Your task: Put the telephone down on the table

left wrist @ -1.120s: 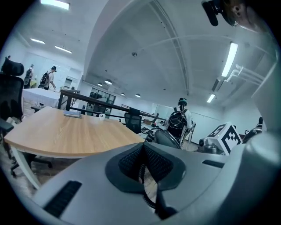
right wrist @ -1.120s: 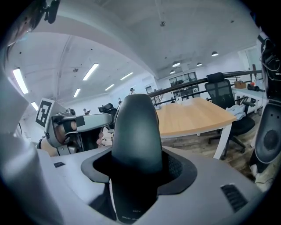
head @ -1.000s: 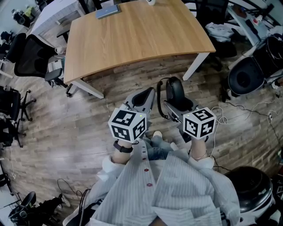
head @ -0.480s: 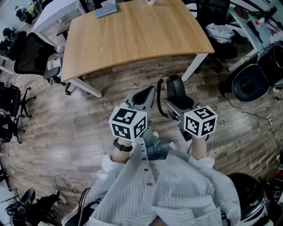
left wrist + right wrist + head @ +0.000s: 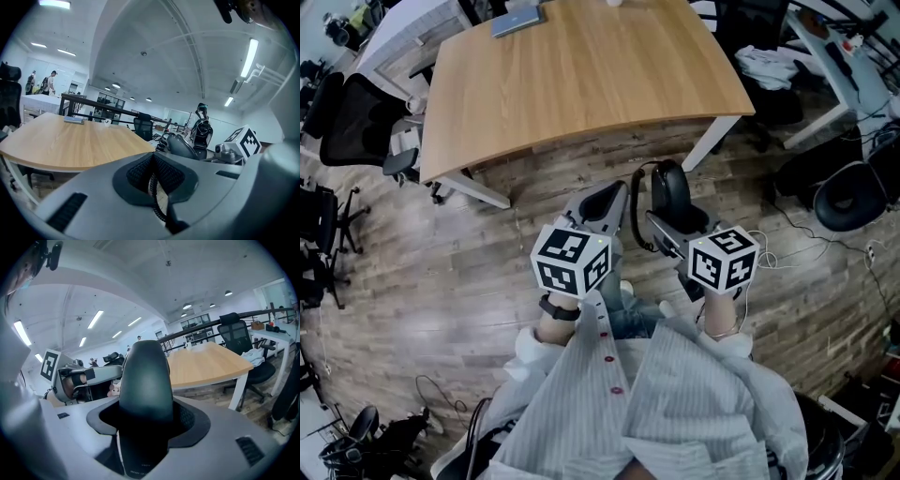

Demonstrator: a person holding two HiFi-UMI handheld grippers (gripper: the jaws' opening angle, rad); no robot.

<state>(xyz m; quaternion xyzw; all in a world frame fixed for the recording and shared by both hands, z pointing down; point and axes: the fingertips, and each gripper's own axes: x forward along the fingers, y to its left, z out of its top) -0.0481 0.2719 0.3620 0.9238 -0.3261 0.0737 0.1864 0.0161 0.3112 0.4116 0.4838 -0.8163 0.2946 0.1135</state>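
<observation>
Telephone handset (image 5: 145, 380) clamped in right gripper (image 5: 680, 223), long axis along jaws, pointing toward table (image 5: 581, 75) (left gripper (image 5: 602, 204) pinches coiled cord (image 5: 152, 185)).

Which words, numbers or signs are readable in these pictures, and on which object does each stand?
Handset in the right tongs: pale print at its lower end, too blurred to read.
Marker cubes: black-and-white square patterns, no words.
Nothing else can be read.

Table (image 5: 581, 75) ahead; handset (image 5: 671, 190) between right tongs (image 5: 680, 225), cord (image 5: 153, 192) between left tongs (image 5: 602, 208) alongside.
</observation>
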